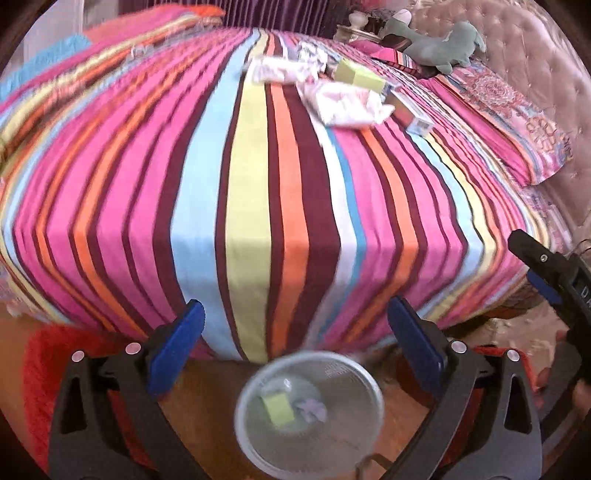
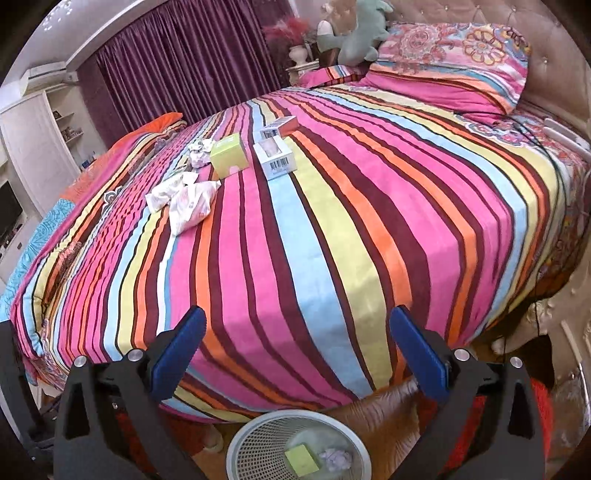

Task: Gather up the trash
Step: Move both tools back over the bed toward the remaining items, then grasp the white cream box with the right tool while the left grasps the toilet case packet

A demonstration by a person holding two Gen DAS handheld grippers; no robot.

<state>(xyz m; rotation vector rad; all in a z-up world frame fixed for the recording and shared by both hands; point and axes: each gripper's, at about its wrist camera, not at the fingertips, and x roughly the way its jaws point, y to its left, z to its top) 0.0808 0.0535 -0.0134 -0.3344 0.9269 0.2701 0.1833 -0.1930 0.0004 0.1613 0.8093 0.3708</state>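
Note:
Trash lies on the far side of a striped bed [image 2: 332, 221]: crumpled white wrappers [image 2: 184, 201], a crumpled paper ball [image 2: 199, 153], a green box [image 2: 229, 155] and two white cartons [image 2: 275, 157]. The same pile shows in the left wrist view, with wrappers [image 1: 343, 101] and the green box [image 1: 356, 75]. A white mesh bin [image 1: 308, 413] stands on the floor at the bed's near edge and holds a green box and a paper ball; it also shows in the right wrist view [image 2: 299, 446]. My left gripper [image 1: 295, 339] and right gripper [image 2: 297, 343] are open and empty, above the bin.
A patterned pillow [image 2: 443, 66] and a grey plush toy [image 2: 362, 33] sit by the tufted headboard at the right. Purple curtains [image 2: 177, 62] hang behind the bed. White shelving [image 2: 40, 147] stands at the left. A red rug [image 1: 48, 376] lies by the bin.

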